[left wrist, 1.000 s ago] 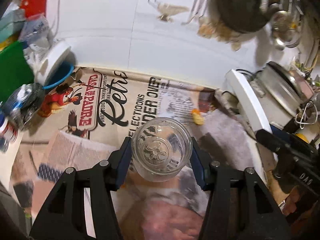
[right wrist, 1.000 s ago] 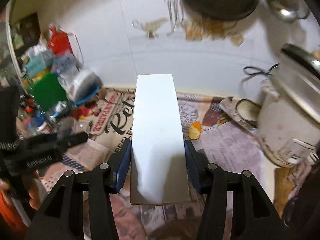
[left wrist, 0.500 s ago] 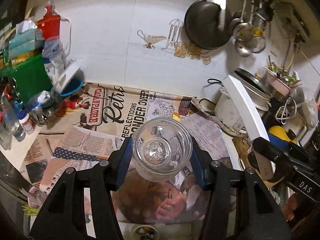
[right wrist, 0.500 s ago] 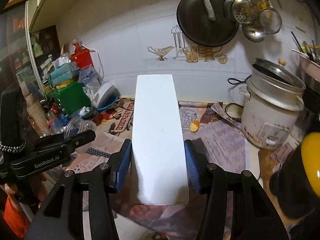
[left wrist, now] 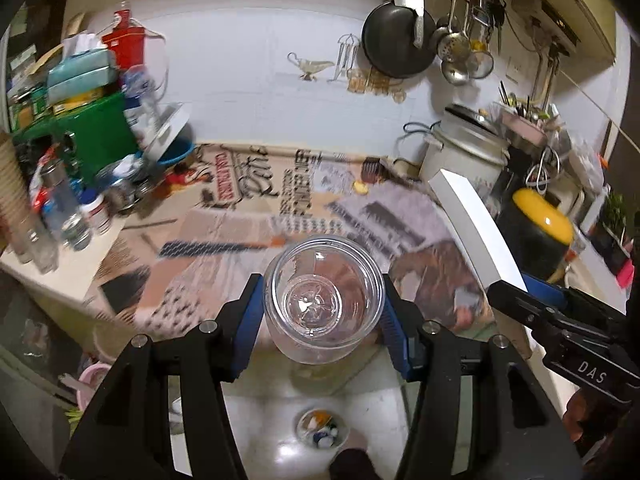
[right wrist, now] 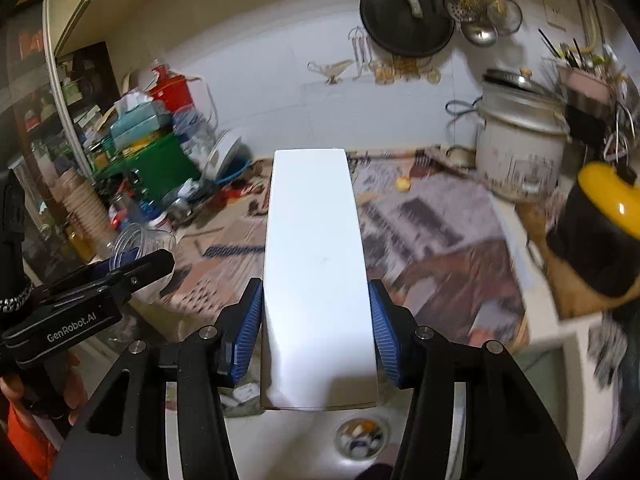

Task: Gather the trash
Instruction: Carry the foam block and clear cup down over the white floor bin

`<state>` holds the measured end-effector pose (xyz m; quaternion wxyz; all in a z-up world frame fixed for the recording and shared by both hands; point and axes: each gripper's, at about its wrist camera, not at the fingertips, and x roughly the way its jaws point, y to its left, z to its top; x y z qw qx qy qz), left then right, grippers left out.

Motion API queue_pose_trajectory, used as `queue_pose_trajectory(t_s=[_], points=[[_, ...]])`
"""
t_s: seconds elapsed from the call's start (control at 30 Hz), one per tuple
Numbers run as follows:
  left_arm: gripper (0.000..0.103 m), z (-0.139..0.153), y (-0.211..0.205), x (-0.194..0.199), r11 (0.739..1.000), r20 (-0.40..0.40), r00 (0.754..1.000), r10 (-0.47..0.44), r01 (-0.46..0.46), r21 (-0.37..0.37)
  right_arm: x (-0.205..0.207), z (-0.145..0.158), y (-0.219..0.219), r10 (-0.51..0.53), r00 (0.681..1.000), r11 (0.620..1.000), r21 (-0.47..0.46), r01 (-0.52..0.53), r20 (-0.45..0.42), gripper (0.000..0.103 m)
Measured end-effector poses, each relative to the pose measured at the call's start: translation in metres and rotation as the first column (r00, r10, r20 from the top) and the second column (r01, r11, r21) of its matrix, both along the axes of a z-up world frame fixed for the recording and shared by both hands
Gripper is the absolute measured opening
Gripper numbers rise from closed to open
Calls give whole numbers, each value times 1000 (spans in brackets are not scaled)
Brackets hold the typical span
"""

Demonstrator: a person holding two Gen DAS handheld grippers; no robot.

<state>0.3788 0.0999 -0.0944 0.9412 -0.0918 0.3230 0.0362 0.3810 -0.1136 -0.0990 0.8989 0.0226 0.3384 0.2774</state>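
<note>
Two pieces of trash are in hand at once: the left gripper [left wrist: 322, 314] is clamped on a clear plastic cup [left wrist: 323, 304], its blue ribbed pads pressing the wall on either side, and the right gripper [right wrist: 316, 330] is clamped on a long white carton [right wrist: 316, 264] that juts forward between its pads. Both are carried in the air over the near edge of the newspaper-covered counter [left wrist: 256, 232], with a pale floor and a small round floor drain [left wrist: 322, 432] showing below.

My reading is that this is the carry-away step, with both items on their way to a bin that is not in view. To do it well, the squeeze should be held even: the cup is thin, smooth and round, so it will slip or buckle if the pads shift, and it is best kept mouth-up and level. The carton is flat-faced, matte and stiff-edged but long, held near its lower end, so its far end swings wide; it should be kept clear of the rice cooker [right wrist: 520, 148] and the black jar with a yellow lid [right wrist: 596, 236]. The two grippers sit close beside each other, so they should travel in parallel and not cross.

Around them, the hanging black pan [left wrist: 398, 38] and metal ladles [left wrist: 460, 56] look hard and glossy, and the printed newspaper is soft and creased
</note>
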Motion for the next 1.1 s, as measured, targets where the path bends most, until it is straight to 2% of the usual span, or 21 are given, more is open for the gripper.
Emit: queue_pose_trajectory(t_s=[0.13, 0.27, 0.57, 0.8, 1.1], points=[[54, -17, 10, -25, 999, -56, 998, -6, 4, -45, -24, -14, 8, 5, 998, 1000, 8, -4, -67, 49], [54, -42, 12, -37, 999, -113, 993, -15, 10, -47, -42, -30, 11, 4, 994, 1000, -21, -7, -111, 49], [54, -141, -10, -33, 992, -294, 955, -43, 5, -129, -53, -108, -9, -34, 965, 990, -141, -3, -260, 49], [54, -248, -43, -9, 994, -391, 919, -51, 9, -108, -40, -211, -54, -101, 923, 975, -223, 17, -372, 49], [54, -442, -73, 19, 991, -480, 873, -84, 23, -133, -16, -395, -73, -120, 870, 970, -244, 0, -478, 49]])
